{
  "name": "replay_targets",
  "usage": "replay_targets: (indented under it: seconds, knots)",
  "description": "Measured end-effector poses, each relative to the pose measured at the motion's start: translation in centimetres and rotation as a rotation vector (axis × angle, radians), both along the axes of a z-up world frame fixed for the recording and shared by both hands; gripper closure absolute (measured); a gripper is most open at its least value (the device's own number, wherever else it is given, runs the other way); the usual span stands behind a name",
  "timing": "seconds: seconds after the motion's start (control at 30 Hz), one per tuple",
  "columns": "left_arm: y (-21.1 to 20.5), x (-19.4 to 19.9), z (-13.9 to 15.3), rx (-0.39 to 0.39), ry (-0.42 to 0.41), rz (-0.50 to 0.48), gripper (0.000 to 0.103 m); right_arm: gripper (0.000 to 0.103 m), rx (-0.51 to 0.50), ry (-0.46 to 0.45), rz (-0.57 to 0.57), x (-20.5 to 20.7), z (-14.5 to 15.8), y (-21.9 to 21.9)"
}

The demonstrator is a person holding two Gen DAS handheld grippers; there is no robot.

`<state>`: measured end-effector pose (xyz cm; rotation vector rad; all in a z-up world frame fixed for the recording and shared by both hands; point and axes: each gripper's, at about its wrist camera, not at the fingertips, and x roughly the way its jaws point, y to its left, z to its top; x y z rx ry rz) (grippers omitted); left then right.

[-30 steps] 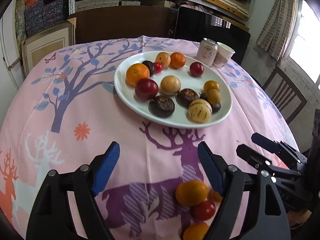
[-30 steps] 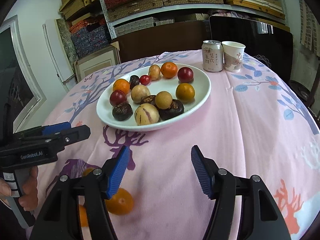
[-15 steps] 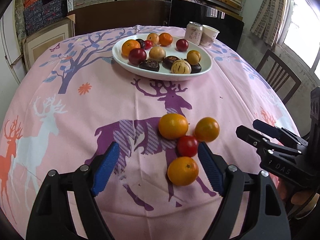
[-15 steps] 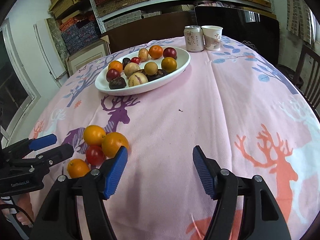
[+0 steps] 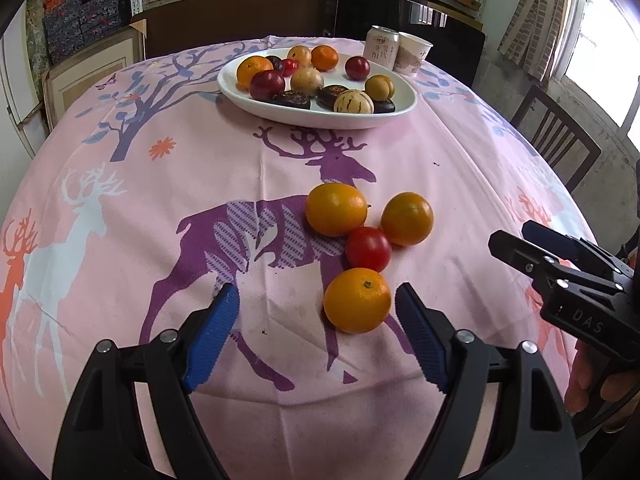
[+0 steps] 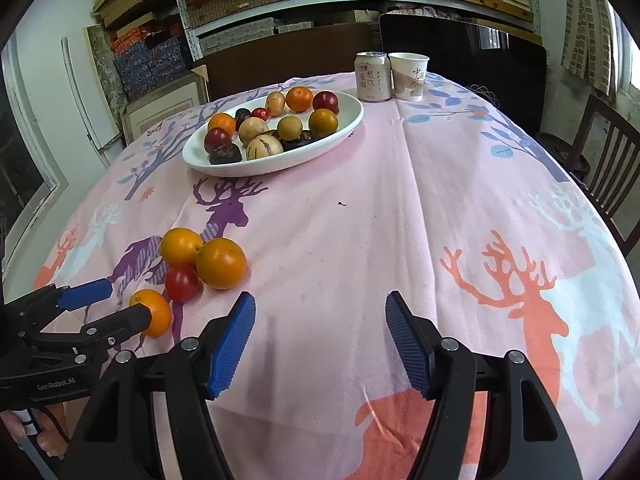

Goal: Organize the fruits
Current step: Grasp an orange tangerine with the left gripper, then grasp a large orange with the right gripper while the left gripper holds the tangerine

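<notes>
Three oranges and a small red fruit [image 5: 368, 249] lie loose on the pink deer-print cloth. My left gripper [image 5: 317, 292] is open low over the cloth. The nearest orange [image 5: 357, 300] sits between its blue fingers, close to the right one, and neither pad presses it. The other two oranges [image 5: 336, 209] [image 5: 407, 218] lie just beyond. My right gripper [image 6: 321, 300] is open over bare cloth, the fruit cluster [image 6: 221, 263] to its left. A white oval plate [image 5: 320, 120] [image 6: 280, 164] with several mixed fruits stands farther back.
A drink can [image 6: 373, 76] and a paper cup [image 6: 408, 76] stand behind the plate. A dark wooden chair [image 5: 556, 140] is off the table's right side. Shelves with boxes fill the back wall. The cloth drops away at the near edge.
Both grippers have drawn back from the plate toward the near side of the table. The loose fruits now lie ahead of the left gripper, the nearest orange between its fingers.
</notes>
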<state>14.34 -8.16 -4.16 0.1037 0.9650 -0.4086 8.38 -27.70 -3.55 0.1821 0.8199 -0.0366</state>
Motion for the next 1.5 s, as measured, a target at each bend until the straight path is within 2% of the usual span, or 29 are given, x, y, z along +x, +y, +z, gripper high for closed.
replay_targets:
  seconds: [0.13, 0.23, 0.33, 0.43, 0.63, 0.83, 1.07, 1.5]
  knots:
    - [-0.4, 0.4, -0.3, -0.011, 0.015, -0.015, 0.033, 0.034, -0.015, 0.012, -0.001, 0.4, -0.1, 0.0]
    - [-1.0, 0.6, -0.6, -0.034, 0.04, -0.037, 0.044, 0.034, -0.022, 0.021, -0.006, 0.6, -0.3, 0.0]
    - [-2.1, 0.4, -0.9, -0.038, 0.05, -0.079, 0.067, 0.034, -0.026, 0.022, -0.006, 0.7, -0.4, -0.1]
    - [-2.7, -0.1, -1.0, 0.001, 0.014, -0.092, 0.066, 0.034, -0.033, 0.024, 0.004, 0.7, -0.4, 0.0]
    - [-1.5, -0.2, -0.3, -0.005, 0.001, -0.073, 0.066, 0.034, -0.066, 0.04, 0.049, 1.0, -0.6, 0.9]
    - [0.3, -0.2, 0.6, -0.017, -0.019, -0.044, 0.066, 0.034, -0.135, 0.09, 0.145, 2.4, -1.1, 3.3]
    - [1.5, 0.3, 0.4, -0.024, -0.014, -0.018, 0.066, 0.034, -0.224, 0.122, 0.213, 4.5, -1.3, 5.9]
    - [2.5, 1.7, -0.9, -0.047, 0.009, 0.011, 0.066, 0.034, -0.235, 0.084, 0.235, 7.1, -2.0, 7.2]
